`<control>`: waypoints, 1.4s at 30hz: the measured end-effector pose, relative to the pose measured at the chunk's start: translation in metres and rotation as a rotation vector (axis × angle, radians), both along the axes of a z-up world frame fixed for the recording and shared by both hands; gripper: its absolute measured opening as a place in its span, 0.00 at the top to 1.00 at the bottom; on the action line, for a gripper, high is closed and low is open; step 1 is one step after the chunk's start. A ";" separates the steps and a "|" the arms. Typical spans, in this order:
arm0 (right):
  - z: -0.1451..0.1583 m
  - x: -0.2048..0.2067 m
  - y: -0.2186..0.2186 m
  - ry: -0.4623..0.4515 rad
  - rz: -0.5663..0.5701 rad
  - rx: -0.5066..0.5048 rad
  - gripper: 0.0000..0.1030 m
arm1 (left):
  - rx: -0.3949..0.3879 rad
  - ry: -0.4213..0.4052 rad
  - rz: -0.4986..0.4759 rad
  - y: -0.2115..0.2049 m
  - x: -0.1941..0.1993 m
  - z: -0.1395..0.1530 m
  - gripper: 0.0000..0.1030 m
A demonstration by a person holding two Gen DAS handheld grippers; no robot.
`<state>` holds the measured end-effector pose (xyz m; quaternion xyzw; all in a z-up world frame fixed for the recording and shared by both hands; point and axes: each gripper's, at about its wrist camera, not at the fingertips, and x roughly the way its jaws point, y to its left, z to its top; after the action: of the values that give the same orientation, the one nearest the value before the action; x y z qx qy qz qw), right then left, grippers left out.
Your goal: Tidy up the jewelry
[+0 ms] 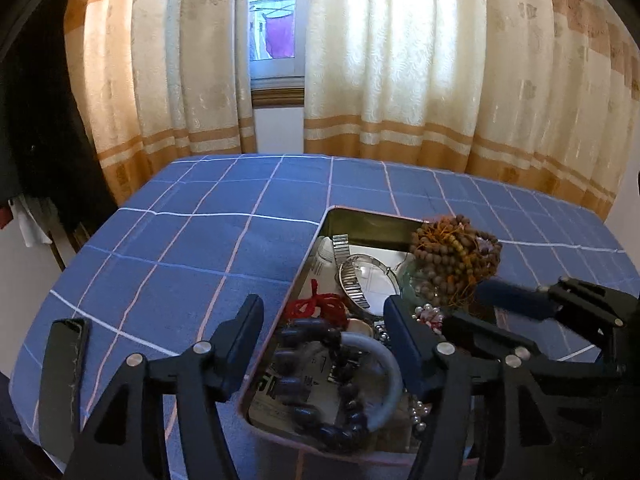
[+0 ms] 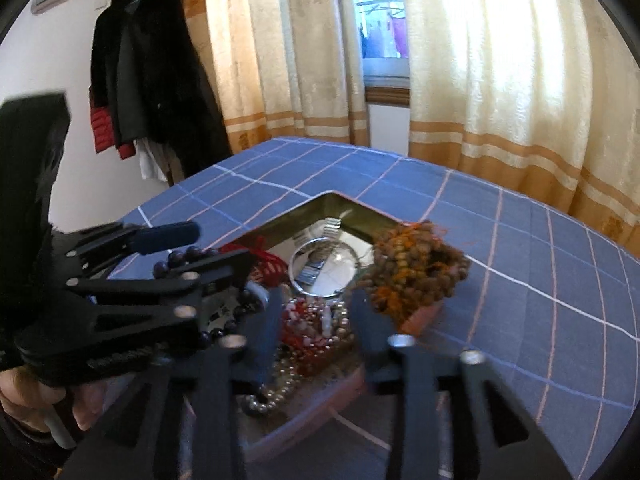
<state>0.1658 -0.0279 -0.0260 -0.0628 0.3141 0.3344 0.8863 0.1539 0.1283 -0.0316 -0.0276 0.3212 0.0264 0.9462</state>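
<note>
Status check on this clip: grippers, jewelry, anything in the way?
Left hand-held gripper open over tin. Right hand-held gripper open above pearl strand. Brown bead mala bunched at tin's right edge. Nothing blocking.

Tin (image 1: 326,222) sits on table (image 1: 192,240), toward its right half in left wrist view, w/ curtains (image 1: 400,80) behind table's far edge. In tin: watch (image 1: 354,276) at middle-back, thread bundle (image 1: 320,306) left of it, pearls (image 2: 280,384) near front right, dark bead bracelet (image 1: 320,384) w/ bangle (image 1: 388,376) at front. Bead mala clump (image 1: 456,264) at tin's right rim, raised. Phone (image 1: 64,376) on table left of tin, well apart. Coats (image 2: 148,68) hang behind table's left corner.
</note>
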 end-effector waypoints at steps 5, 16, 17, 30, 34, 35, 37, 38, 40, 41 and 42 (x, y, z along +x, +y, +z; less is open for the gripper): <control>0.009 -0.009 -0.009 -0.028 -0.026 0.009 0.35 | 0.028 -0.042 0.022 -0.003 -0.019 0.012 0.31; 0.027 -0.045 -0.042 -0.111 -0.120 0.031 0.24 | 0.027 -0.137 0.069 -0.014 -0.061 0.034 0.31; 0.029 -0.046 -0.045 -0.116 -0.126 0.034 0.22 | 0.031 -0.143 0.077 -0.014 -0.063 0.035 0.30; 0.041 -0.060 -0.058 -0.154 -0.154 0.070 0.17 | 0.025 -0.165 0.077 -0.020 -0.078 0.041 0.30; 0.040 -0.061 -0.060 -0.153 -0.157 0.073 0.17 | 0.022 -0.171 0.082 -0.021 -0.081 0.042 0.30; 0.040 -0.061 -0.061 -0.153 -0.158 0.073 0.17 | 0.019 -0.172 0.082 -0.020 -0.081 0.043 0.30; 0.040 -0.061 -0.061 -0.153 -0.157 0.074 0.17 | 0.017 -0.172 0.082 -0.021 -0.081 0.042 0.30; 0.040 -0.061 -0.061 -0.154 -0.157 0.074 0.17 | 0.017 -0.172 0.082 -0.021 -0.081 0.042 0.30; 0.040 -0.061 -0.061 -0.153 -0.156 0.076 0.17 | 0.015 -0.172 0.078 -0.021 -0.081 0.042 0.30; 0.040 -0.061 -0.061 -0.153 -0.156 0.075 0.17 | 0.014 -0.170 0.077 -0.020 -0.080 0.042 0.30; 0.040 -0.061 -0.061 -0.153 -0.155 0.074 0.17 | 0.012 -0.170 0.077 -0.020 -0.080 0.042 0.30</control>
<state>0.1045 -0.0892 0.0142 -0.0310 0.2368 0.2702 0.9327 0.0736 0.1083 0.0102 -0.0363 0.2385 0.0623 0.9685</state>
